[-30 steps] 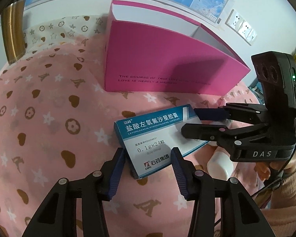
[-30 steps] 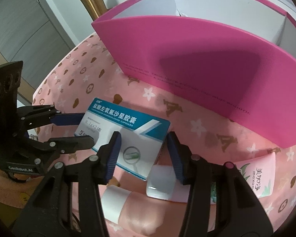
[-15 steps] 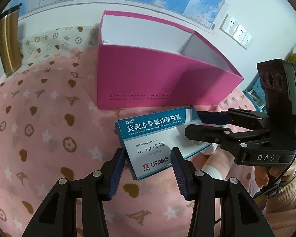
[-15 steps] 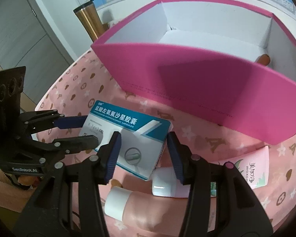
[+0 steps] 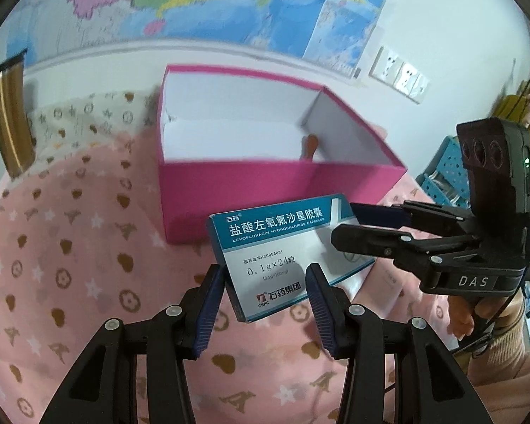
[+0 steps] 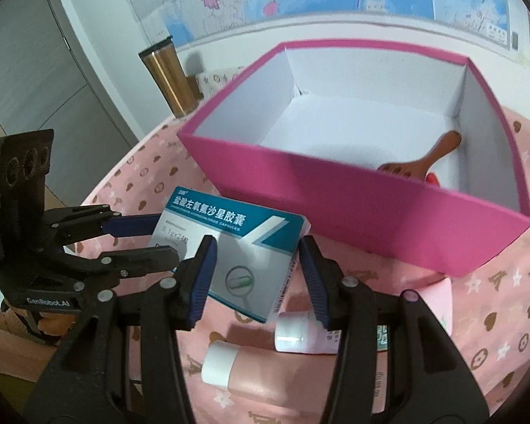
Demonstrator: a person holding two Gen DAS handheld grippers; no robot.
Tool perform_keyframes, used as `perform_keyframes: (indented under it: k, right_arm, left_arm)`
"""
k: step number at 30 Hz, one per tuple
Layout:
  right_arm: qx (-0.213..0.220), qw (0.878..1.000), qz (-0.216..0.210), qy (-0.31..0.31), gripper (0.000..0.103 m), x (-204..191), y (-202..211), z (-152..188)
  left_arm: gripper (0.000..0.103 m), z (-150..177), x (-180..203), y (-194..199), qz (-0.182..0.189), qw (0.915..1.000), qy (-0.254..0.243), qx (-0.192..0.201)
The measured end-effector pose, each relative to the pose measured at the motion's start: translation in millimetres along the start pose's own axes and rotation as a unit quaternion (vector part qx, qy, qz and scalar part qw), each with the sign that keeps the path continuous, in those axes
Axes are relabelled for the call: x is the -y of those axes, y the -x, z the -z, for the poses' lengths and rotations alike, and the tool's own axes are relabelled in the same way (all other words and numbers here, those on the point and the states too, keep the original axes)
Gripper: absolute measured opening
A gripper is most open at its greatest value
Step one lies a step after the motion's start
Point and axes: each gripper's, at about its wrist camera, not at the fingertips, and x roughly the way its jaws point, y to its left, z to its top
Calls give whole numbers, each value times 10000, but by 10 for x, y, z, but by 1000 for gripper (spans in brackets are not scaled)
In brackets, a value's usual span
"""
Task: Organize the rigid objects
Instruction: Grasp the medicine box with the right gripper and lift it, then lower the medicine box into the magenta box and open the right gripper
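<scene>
A blue and white medicine box [image 5: 275, 233] hangs above the pink tablecloth, held at both ends. My left gripper [image 5: 265, 275] is shut on its near end, and from the right my right gripper [image 5: 342, 224] clamps the far end. In the right wrist view the medicine box [image 6: 243, 243] sits between the pads of the right gripper [image 6: 256, 247], with the left gripper [image 6: 166, 235] shut on its left end. Just behind it stands the open pink box [image 5: 265, 183], which holds a wooden brush [image 6: 420, 159].
Two pink tubes with white caps [image 6: 251, 364] [image 6: 307, 328] lie on the cloth under the right gripper. A gold tumbler [image 6: 169, 74] stands at the table's back left by the wall. A person's hand [image 5: 477, 314] grips the right gripper's handle.
Both grippers have risen together with the medicine box. The views now look down into the pink box, so its white inside and the brush show.
</scene>
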Motion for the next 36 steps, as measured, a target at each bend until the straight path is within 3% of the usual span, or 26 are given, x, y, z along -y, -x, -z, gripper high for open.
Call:
perform_keyframes:
  k: [16, 36]
  right_arm:
    - [554, 9984, 109, -14, 51, 32, 282, -340]
    - [627, 9977, 108, -240, 51, 294, 119, -781]
  left_arm:
    - [50, -507, 169, 203, -73, 9966, -565, 589]
    - [50, -950, -45, -100, -147, 9986, -377, 340]
